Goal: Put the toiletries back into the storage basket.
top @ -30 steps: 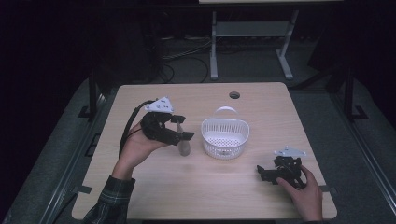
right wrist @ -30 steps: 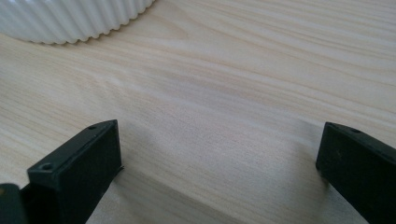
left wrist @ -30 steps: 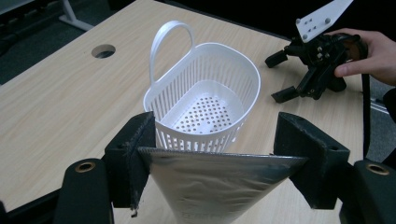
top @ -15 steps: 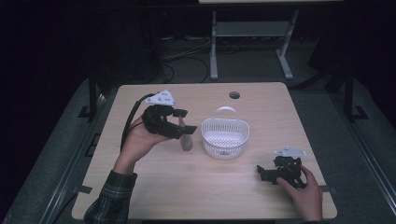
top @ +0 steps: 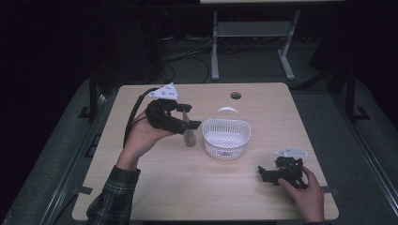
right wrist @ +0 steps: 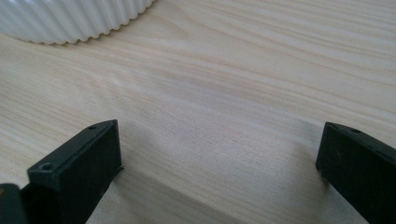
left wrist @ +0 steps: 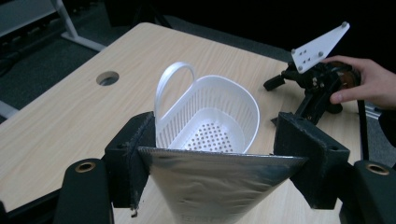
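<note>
My left gripper (top: 187, 117) is shut on the top edge of a silver foil pouch (top: 189, 137), which hangs down from it just left of the white basket (top: 225, 138). In the left gripper view the pouch (left wrist: 217, 186) spans the gap between both jaws, with the basket (left wrist: 210, 119) right behind it, its handle upright. My right gripper (top: 264, 174) rests low on the table near the front right, jaws wide open with nothing between them. Bare wood (right wrist: 219, 116) lies between those jaws in the right gripper view, and the basket's ribbed wall (right wrist: 74, 18) is at the top left.
The wooden table (top: 155, 197) has a round cable hole (top: 235, 95) at the back, beyond the basket. A metal stand (top: 248, 33) and cables sit on the floor behind the table. The right hand and gripper (left wrist: 317, 79) appear far right in the left gripper view.
My left gripper has risen and moved toward the back with the pouch, lifting it beside the basket. The right gripper has stayed put.
</note>
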`<state>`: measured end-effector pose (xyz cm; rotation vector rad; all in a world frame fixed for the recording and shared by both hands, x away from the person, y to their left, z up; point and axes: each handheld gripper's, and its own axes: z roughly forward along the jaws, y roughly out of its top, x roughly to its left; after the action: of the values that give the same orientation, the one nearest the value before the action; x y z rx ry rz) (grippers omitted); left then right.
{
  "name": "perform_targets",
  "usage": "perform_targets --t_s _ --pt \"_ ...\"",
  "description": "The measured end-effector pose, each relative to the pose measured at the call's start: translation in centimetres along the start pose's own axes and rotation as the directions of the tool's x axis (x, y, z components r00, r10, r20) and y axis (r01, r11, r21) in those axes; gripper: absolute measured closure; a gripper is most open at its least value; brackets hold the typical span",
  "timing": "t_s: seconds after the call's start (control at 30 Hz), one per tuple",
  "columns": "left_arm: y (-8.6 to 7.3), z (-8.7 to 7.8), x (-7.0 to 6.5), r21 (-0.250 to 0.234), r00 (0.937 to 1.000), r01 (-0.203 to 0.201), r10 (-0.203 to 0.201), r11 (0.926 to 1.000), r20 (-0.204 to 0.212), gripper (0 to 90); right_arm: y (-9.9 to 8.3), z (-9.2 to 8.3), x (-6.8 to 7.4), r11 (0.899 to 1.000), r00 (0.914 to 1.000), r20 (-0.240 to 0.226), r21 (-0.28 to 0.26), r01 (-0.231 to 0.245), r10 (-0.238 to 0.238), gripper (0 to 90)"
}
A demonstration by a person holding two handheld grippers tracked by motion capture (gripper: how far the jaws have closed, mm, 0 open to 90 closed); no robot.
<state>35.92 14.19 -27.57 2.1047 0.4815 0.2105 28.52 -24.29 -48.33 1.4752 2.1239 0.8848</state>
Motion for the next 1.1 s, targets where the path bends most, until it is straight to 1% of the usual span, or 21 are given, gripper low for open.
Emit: perform_targets --t_s 0.57,1.1 --pt "1.8 0.5 0.3 -0.021 0.9998 -0.012 0.012 0.9997 0.015 29.5 0.0 0.0 0.0 1.0 1.0 0.0 0.0 0.001 -0.001 0.0" --pt "3.1 1.5 0.3 -0.045 0.9997 -0.007 0.008 0.999 0.022 29.5 0.0 0.0 0.0 1.0 1.0 0.0 0.0 0.001 -0.001 0.0"
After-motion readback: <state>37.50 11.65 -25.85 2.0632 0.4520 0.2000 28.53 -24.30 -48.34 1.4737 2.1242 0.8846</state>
